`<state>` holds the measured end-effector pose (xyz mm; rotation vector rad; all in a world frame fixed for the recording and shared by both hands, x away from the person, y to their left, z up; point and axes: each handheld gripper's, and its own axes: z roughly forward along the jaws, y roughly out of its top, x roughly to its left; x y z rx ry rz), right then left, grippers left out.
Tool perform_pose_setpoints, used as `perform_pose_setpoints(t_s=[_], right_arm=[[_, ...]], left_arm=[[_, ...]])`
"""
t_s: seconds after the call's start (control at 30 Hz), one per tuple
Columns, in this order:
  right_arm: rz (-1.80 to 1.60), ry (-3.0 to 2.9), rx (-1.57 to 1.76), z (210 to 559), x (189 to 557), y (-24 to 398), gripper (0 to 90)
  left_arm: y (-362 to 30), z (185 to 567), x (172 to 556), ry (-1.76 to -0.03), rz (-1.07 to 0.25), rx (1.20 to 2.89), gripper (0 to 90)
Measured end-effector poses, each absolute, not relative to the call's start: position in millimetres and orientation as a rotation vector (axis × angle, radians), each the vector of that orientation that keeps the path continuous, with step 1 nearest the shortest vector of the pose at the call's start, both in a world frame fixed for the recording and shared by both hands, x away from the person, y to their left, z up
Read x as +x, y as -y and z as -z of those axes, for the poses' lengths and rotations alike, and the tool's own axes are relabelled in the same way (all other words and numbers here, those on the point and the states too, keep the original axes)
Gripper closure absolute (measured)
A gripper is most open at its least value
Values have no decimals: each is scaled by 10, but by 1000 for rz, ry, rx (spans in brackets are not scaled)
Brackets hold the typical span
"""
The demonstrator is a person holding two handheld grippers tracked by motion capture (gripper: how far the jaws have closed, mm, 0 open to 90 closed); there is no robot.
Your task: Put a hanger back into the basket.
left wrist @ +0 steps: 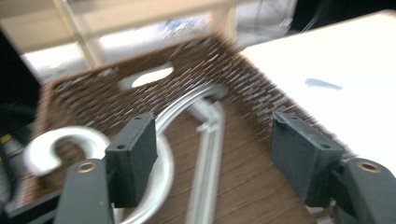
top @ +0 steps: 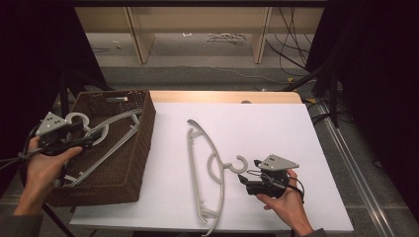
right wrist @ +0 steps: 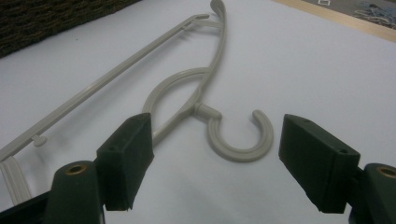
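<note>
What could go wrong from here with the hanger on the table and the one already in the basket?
The right gripper is open just short of the table hanger's hook; closing on that thin curve could let the hanger swing or slip. The basket hanger lies slanted, its hook near the rim by the open left gripper, so it might snag or tip out. A second hanger could tangle with it in the basket.

No legible text or labels anywhere
</note>
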<state>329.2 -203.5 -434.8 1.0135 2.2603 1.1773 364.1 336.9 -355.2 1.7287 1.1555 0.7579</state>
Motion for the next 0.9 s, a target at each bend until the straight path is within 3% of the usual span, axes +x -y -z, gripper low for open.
perform_pose_setpoints(t_s=[0.7,0.9], right_arm=[[-1206,-2236,1017,4343,3280,1989,258],[-1216,-2235,1009,4355,3274,1975,253]], left_arm=[[-2284,3763,3270,-887,-574,1690,203],[-2083,3897,3171,-823,-589,1735,191]])
